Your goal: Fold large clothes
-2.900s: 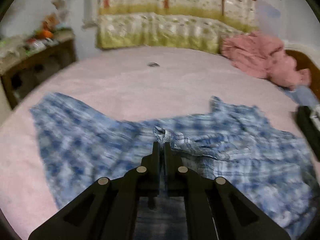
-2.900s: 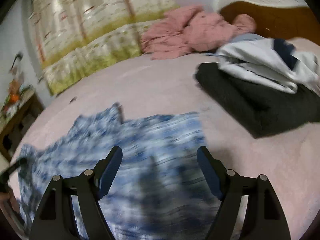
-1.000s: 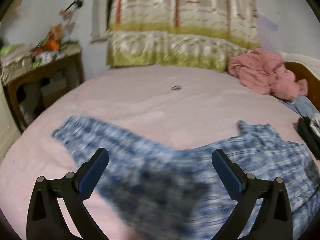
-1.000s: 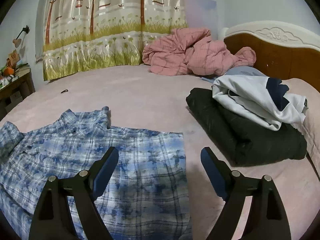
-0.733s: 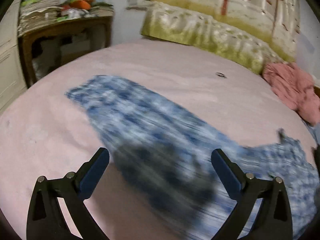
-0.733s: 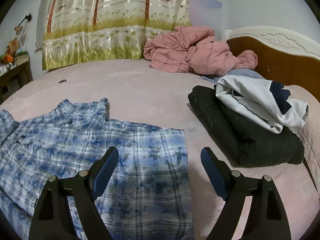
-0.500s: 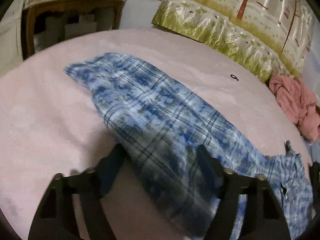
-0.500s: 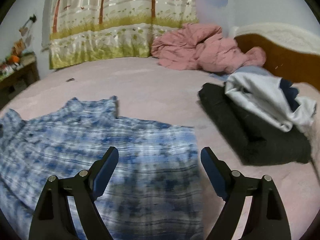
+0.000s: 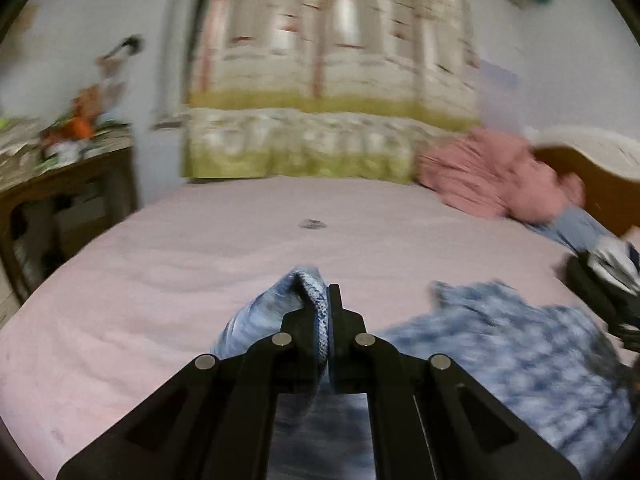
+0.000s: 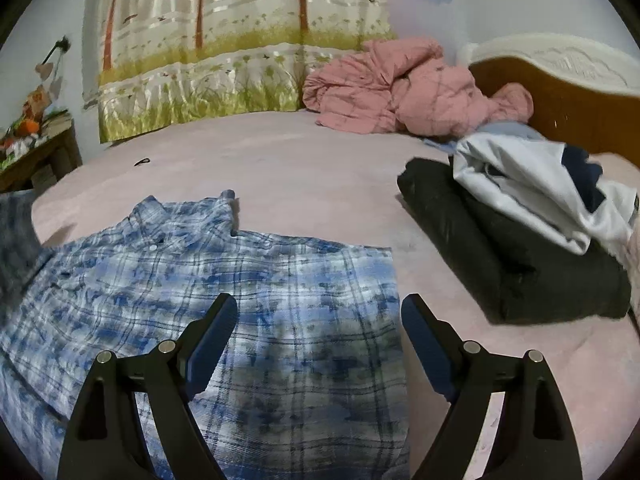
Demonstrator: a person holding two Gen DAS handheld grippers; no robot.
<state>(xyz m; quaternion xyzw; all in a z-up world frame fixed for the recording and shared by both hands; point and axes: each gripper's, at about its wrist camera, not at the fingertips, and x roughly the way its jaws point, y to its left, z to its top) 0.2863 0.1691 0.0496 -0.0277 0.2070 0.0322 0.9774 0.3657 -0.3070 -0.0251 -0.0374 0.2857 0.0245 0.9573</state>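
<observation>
Your left tool (image 9: 329,320) is pressed together, pinching a raised fold of the blue plaid shirt (image 10: 224,280) above the pink bed (image 10: 304,168). The shirt's body lies flat on the bed, collar toward the far side. Your right tool (image 10: 318,334) hovers over the shirt's right edge with its fingers (image 10: 212,332) spread wide, holding nothing. A folded black garment (image 10: 508,256) topped by a white one (image 10: 528,192) sits to the right, apart from the shirt.

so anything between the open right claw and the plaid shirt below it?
Nothing visible. The right claw hangs open directly over the plaid shirt, with only bare fabric between its fingers. The black folded pile sits off to the right, apart from the shirt.
</observation>
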